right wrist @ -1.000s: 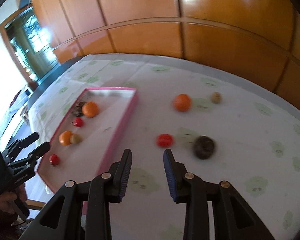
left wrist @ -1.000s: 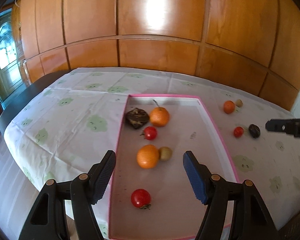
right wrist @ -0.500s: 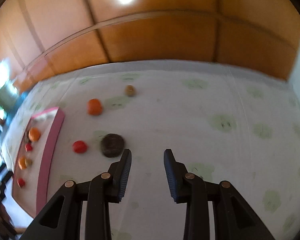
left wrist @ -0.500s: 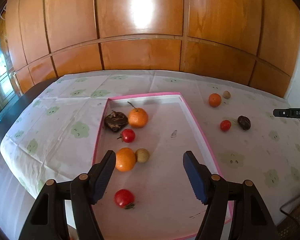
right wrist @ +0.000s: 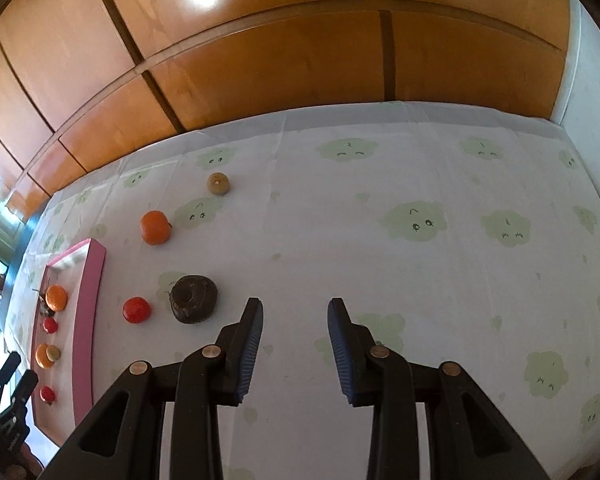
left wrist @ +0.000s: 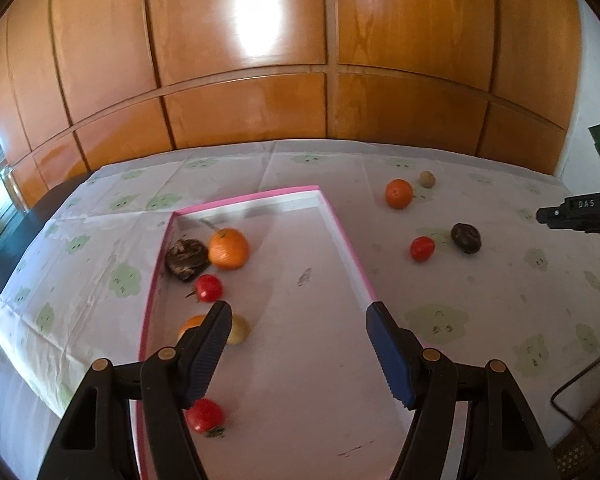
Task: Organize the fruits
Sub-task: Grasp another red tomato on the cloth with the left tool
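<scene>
Right wrist view shows four fruits out on the tablecloth [right wrist: 380, 184], beyond the pink tray [right wrist: 90, 304]: a dark wrinkled fruit [right wrist: 193, 298] just ahead-left of the right gripper [right wrist: 295, 344], a red tomato [right wrist: 137, 309] beside it toward the tray, an orange [right wrist: 155, 227] farther toward the table's far edge, and a small tan fruit [right wrist: 218, 183] nearest that edge. Left wrist view shows six fruits already in the tray, all along its left wall: a dark fruit [left wrist: 186, 259] touching an orange [left wrist: 228, 249] at the far-left corner, then a tomato [left wrist: 208, 287], another orange [left wrist: 191, 326] touching a pale fruit [left wrist: 239, 329], and a tomato [left wrist: 205, 415] near the near edge. By my reading, the job is a bit over half done.

The right gripper's jaws stand narrow and empty over bare cloth. The left gripper [left wrist: 298, 354] hangs over the tray, jaws fairly wide, holding nothing.

The tray's right half is bare, so there is room to set fruit down. Its raised pink rim lies between the loose fruits and that space. The table's right side is open.
</scene>
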`<state>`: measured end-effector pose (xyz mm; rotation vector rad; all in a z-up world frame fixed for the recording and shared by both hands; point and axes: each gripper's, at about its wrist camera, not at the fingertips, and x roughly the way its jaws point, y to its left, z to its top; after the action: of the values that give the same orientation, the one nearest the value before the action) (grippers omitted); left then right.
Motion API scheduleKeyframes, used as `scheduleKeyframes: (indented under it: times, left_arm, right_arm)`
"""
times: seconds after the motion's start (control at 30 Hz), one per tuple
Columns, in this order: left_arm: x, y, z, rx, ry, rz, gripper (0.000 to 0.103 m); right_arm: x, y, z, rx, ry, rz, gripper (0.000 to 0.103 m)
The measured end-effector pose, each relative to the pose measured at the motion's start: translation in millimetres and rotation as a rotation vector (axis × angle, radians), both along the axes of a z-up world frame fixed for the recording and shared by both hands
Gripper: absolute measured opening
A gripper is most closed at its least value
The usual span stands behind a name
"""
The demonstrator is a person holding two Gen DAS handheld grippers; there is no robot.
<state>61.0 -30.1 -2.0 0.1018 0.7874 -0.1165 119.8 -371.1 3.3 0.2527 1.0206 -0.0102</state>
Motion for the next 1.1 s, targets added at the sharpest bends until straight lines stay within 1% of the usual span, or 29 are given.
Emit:
scheduleKeyframes:
  times: [0.13,0.23,0.4,0.5,0.6,0.73,0.83,0.9,0.97,1.0,1.03,1.07,1.1]
  left_arm:
    - [9.4,-11.6,-1.1,-0.021,0.031,-0.030,0.070]
    - [16.3,-23.9,-1.4,-0.023,0.045,-0.067,0.068]
    - [32.8,-56.3,-2.2,-0.025,0.066,-0.175,0.066]
    - [49.9,-76.1,-8.2,-0.012,0.095,-0.213,0.063]
    - [68.5,-94.0,-17.9,-0.010,0.133,-0.235,0.061]
    - [89.0,-115.0,-35.1,0.016,0.174,-0.253,0.054]
    - [105.8,-125.3,-50.5,0.020,0.214,-0.242,0.053]
    - [117.3,-129.2,-60.0,0.014,0.256,-0.223,0.052]
    - [127.2,-131.2,-64.8,-0.032,0.295,-0.212,0.044]
    - [130.3,-132.7,-66.1,-0.042,0.303,-0.208,0.043]
    - [132.7,-134.6,-67.6,-0.039,0.306,-0.205,0.036]
    - [134.2,-137.6,-69.9,-0.030,0.310,-0.205,0.031]
    - [133.6,-138.0,-69.4,-0.018,0.303,-0.206,0.030]
  right_arm:
    - [-1.0,0.6,0.0,0.009,-0.001,-0.004,0.034]
    - [-0.8,-0.9,0.5,0.021,0.001,-0.006,0.034]
    - [-1.1,-1.5,2.2,0.032,-0.005,-0.008,0.034]
    - [-1.3,-2.5,2.9,0.043,-0.007,-0.010,0.034]
    - [-1.1,-3.7,3.5,0.053,-0.007,-0.014,0.034]
    - [-0.1,-5.1,3.8,0.063,-0.007,-0.015,0.034]
    - [1.0,-6.2,3.4,0.092,-0.004,-0.016,0.034]
    - [1.7,-5.0,3.8,0.075,-0.006,-0.015,0.034]
    - [2.5,-4.1,3.7,0.063,-0.005,-0.010,0.034]
    - [2.5,-4.3,3.5,0.062,-0.004,-0.011,0.034]
    - [2.8,-4.7,3.4,0.061,-0.004,-0.012,0.034]
    - [2.8,-5.6,3.9,0.062,-0.006,-0.016,0.034]
    - [2.8,-6.6,3.8,0.062,-0.008,-0.019,0.034]
